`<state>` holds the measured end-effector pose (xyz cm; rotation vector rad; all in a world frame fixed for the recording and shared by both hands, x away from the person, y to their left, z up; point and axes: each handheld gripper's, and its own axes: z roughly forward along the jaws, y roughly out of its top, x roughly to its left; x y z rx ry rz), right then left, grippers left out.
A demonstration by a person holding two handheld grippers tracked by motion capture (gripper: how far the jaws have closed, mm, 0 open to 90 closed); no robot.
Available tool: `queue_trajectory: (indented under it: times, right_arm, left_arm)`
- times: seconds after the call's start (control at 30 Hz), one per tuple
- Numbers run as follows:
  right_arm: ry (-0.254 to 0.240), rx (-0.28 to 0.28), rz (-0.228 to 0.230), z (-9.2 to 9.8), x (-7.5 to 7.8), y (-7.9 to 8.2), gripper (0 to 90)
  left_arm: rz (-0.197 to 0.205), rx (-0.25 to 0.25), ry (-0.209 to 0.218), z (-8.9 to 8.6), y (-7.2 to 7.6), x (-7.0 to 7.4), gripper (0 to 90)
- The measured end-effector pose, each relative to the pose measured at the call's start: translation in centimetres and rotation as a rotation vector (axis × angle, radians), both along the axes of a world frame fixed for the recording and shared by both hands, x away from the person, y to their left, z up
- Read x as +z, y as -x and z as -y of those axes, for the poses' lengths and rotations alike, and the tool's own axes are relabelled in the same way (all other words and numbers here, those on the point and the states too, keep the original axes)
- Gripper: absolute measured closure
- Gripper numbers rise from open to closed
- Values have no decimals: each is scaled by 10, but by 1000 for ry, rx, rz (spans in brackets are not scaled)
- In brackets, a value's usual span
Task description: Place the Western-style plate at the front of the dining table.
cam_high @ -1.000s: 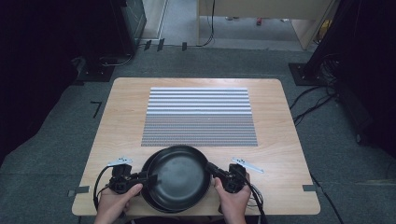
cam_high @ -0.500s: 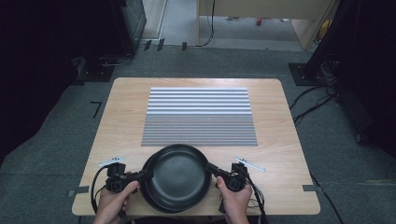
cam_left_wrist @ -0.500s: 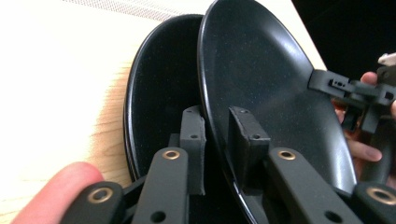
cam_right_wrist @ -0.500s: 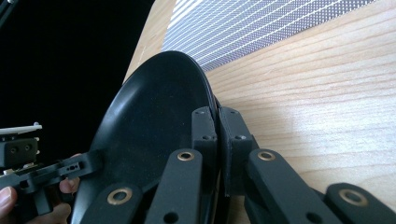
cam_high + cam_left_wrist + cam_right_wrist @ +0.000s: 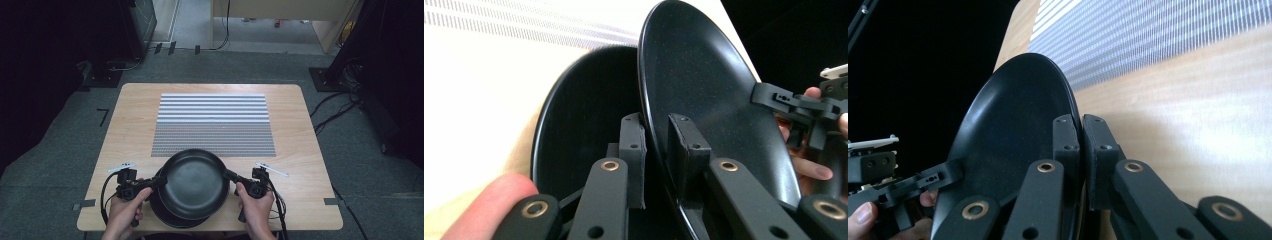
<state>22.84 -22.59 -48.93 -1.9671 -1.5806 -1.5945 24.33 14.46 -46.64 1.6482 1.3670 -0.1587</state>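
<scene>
Both tongs are clamped on the rim of the top plate (image 5: 194, 182), one at each side. The left tongs (image 5: 159, 181) pinch its left edge; in the left gripper view the two pads (image 5: 633, 150) sit either side of that rim (image 5: 659, 150), with the right tongs (image 5: 774, 96) gripping the far edge. The right tongs (image 5: 231, 176) hold the right edge, and the right gripper view shows their pads (image 5: 1067, 142) pressed together on the rim (image 5: 1075, 120).

A second ago the left tongs stood beside the plate with their jaws wider; they have just been closing, and the rim is now between them. The right tongs were already shut on their side and have not shifted. So the plate has gone from a one-sided hold to a two-sided one.

The top plate sits at the near edge of the table (image 5: 135, 120), just in front of the striped mat (image 5: 212, 122), and overlaps a second plate (image 5: 165, 212) beneath it, whose rim peeks out toward the person. In the left gripper view the held plate looks tilted away from the lower plate (image 5: 574, 130), so it may already be coming free of the stack, though I cannot tell whether they touch at the back.

With both sides gripped, my judgement is that the next step is a level lift off the stack and a carry forward, probably to the mat. The risk is a thin, smooth rim slipping if one hand rises faster.
</scene>
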Motion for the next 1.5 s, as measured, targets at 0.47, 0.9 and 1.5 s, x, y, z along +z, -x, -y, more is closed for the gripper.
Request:
queue_trajectory:
  times: [0.47, 0.9, 1.5]
  right_arm:
    - [-9, -45, 31, 24, 32, -67, 860]
    - [42, -107, 32, 46, 30, -133, 861]
    - [151, -159, 1, 43, 5, -198, 852]
  left_arm:
    - [33, 7, -40, 33, -69, 34, 762]
    - [28, 26, -103, 68, -145, 35, 755]
    - [-122, 116, -148, 85, -220, 0, 753]
